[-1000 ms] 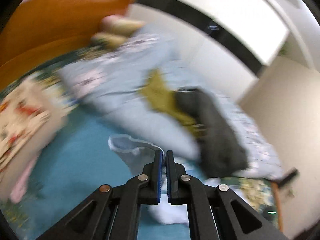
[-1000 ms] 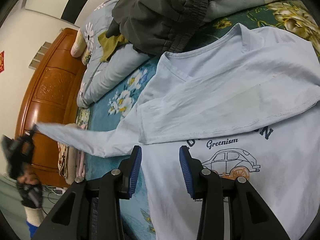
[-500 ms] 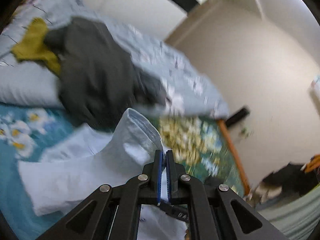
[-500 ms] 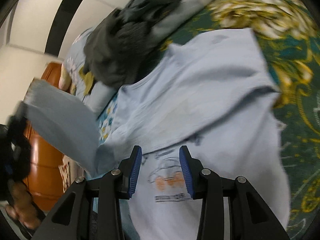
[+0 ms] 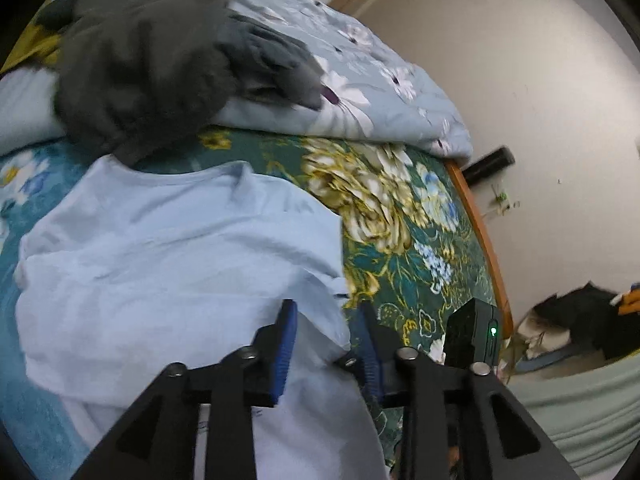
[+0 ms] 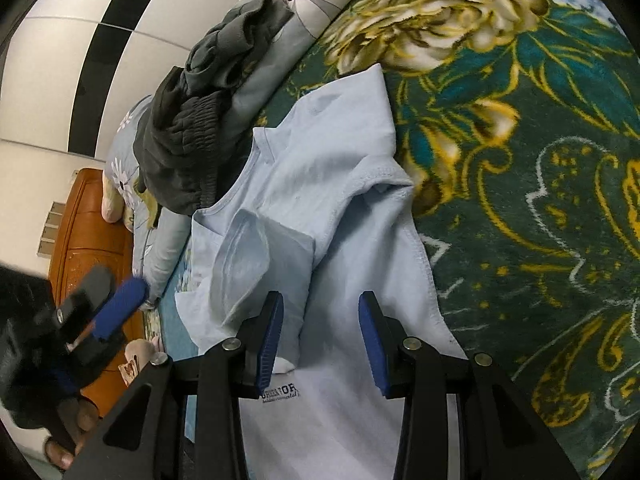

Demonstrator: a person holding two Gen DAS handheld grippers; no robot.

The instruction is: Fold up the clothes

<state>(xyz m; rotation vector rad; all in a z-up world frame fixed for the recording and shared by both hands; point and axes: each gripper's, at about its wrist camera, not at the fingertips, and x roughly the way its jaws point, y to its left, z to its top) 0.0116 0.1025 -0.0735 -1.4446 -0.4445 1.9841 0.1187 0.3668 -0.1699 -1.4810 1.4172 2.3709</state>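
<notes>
A light blue long-sleeved T-shirt [image 5: 180, 260] [image 6: 352, 216] lies front up on the green flowered bedspread [image 6: 520, 160]. Both of its sleeves are folded in across the chest. The left sleeve [image 6: 248, 264] lies bunched on the body above the dark print [image 6: 280, 392]. My left gripper [image 5: 326, 344] hangs low over the shirt's right edge. Its jaws are opening, with loose cloth lying between the pads and nothing pinched. In the right wrist view the left gripper [image 6: 116, 312] sits off to the left, clear of the sleeve. My right gripper [image 6: 320, 340] stands open just above the shirt's middle.
A dark grey heap of clothes [image 5: 140, 60] [image 6: 192, 140] rests on a pale flowered quilt [image 5: 360, 92] beyond the collar. A wooden headboard [image 6: 92, 232] and the bed's wooden side rail [image 5: 480, 240] bound the bed. A black box with a green light [image 5: 476, 336] is close on the right.
The left gripper swung across with the sleeve pinched, came down over the shirt and parted its jaws. The sleeve now lies on the chest. The right gripper drifted over the shirt, still open.
</notes>
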